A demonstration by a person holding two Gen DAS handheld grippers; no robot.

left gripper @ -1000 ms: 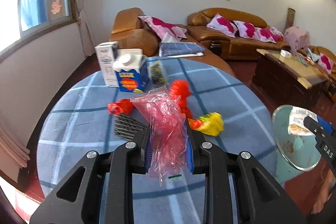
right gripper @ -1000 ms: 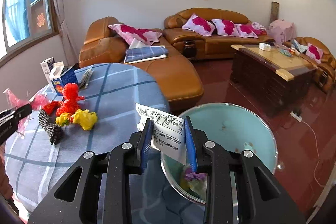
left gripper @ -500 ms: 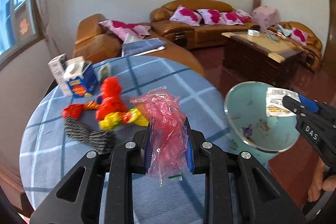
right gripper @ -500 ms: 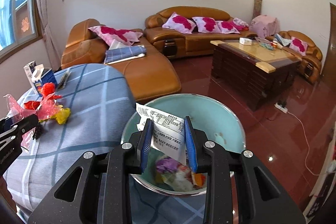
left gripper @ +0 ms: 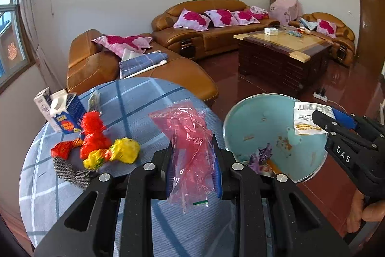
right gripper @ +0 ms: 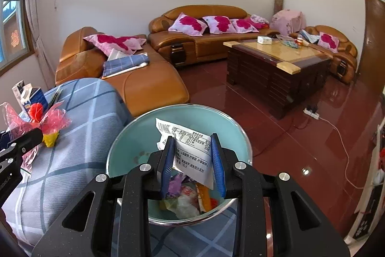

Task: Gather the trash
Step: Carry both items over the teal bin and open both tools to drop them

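Right gripper clamped on white printed paper wrapper, poised over round pale-blue trash bin already holding scraps. Left gripper pinching crumpled pink plastic bag above blue checked tablecloth. Red and yellow wrappers left. Both swung binward since earlier.

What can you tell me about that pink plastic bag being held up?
The pink plastic bag is thin, see-through and crinkled, with a faint white print and a small green mark near its bottom edge. It stands pinched between the blue pads of the left hand-held gripper, above the checked tablecloth, beside the trash bin.
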